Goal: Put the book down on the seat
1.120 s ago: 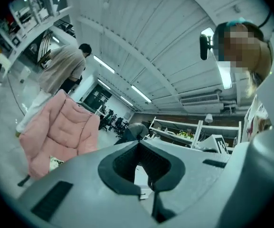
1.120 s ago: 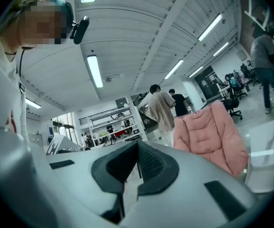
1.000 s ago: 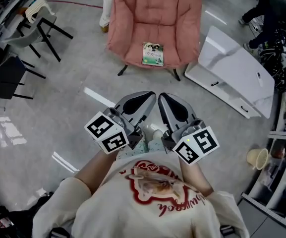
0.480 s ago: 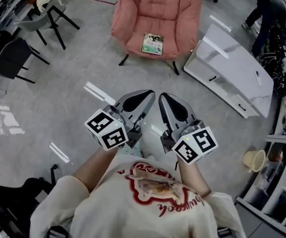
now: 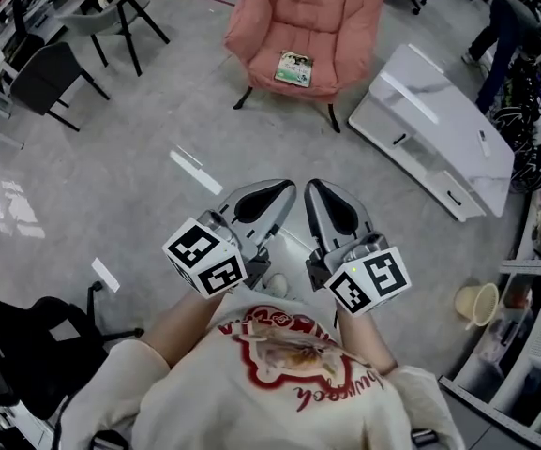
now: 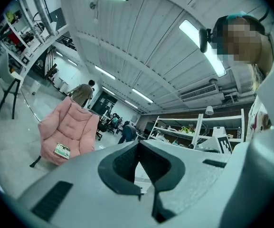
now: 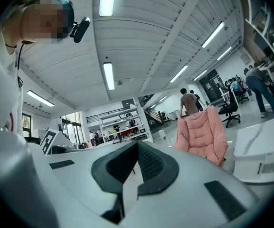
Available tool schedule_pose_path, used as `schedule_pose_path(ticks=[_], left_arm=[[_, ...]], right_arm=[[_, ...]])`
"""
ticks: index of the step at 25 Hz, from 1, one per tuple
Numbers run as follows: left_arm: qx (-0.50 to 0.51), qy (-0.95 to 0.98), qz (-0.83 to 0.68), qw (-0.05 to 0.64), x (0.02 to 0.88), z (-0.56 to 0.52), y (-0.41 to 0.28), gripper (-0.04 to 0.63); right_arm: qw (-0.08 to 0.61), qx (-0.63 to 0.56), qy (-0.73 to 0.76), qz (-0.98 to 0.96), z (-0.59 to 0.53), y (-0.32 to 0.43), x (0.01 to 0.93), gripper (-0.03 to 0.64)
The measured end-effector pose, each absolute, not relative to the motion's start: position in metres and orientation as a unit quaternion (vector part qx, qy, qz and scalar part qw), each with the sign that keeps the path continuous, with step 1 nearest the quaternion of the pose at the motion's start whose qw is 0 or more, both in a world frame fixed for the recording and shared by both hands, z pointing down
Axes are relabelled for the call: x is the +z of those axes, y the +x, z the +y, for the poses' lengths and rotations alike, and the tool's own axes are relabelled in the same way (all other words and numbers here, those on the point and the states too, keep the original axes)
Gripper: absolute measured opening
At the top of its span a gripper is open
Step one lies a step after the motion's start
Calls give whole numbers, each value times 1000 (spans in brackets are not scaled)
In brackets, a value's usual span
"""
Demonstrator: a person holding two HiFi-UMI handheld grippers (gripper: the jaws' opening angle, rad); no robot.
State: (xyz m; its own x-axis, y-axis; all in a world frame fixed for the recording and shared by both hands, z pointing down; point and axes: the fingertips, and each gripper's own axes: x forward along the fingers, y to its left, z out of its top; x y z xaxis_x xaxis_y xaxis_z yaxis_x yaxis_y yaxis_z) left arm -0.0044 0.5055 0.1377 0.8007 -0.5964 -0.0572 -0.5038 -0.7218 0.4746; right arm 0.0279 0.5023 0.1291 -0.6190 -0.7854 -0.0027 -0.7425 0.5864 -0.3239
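Head view: the book (image 5: 294, 67) lies flat on the seat (image 5: 334, 64) of the pink lounge chair (image 5: 312, 3), near the front edge. Against the two earlier frames, chair and book sit higher and smaller in frame and more floor (image 5: 157, 186) shows in front of the person, so the person is backing away. The book has not shifted on the cushion. Left gripper (image 5: 275, 193) and right gripper (image 5: 319, 195) are side by side close to the chest, both closed and empty, same as before. Judgement: the placing looks done and this is the retreat.

Room: open floor between person and chair. A white low cabinet (image 5: 434, 134) lies to the right, black chairs (image 5: 40, 78) are off left, a beige bucket (image 5: 476, 300) is by the right-hand shelving, and a dark chair (image 5: 7, 345) is close at lower left, the nearest thing to bump.

Left gripper view: jaws together, nothing between them. Pink lounge chair (image 6: 70, 127) is well ahead with the book (image 6: 61, 150) on its seat.

Right gripper view: jaws together, nothing held. Pink lounge chair (image 7: 201, 132) is ahead and the white low cabinet (image 7: 265, 148) is at right; the book can't be made out here.
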Motion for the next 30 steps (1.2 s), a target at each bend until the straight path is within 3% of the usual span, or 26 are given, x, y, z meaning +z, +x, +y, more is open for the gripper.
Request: schedule_pose_path(ticks=[30], left_arm=[[-84, 933, -285, 201, 133, 515, -58, 3]], right_arm=[[59, -113, -431, 893, 518, -40, 117, 0]])
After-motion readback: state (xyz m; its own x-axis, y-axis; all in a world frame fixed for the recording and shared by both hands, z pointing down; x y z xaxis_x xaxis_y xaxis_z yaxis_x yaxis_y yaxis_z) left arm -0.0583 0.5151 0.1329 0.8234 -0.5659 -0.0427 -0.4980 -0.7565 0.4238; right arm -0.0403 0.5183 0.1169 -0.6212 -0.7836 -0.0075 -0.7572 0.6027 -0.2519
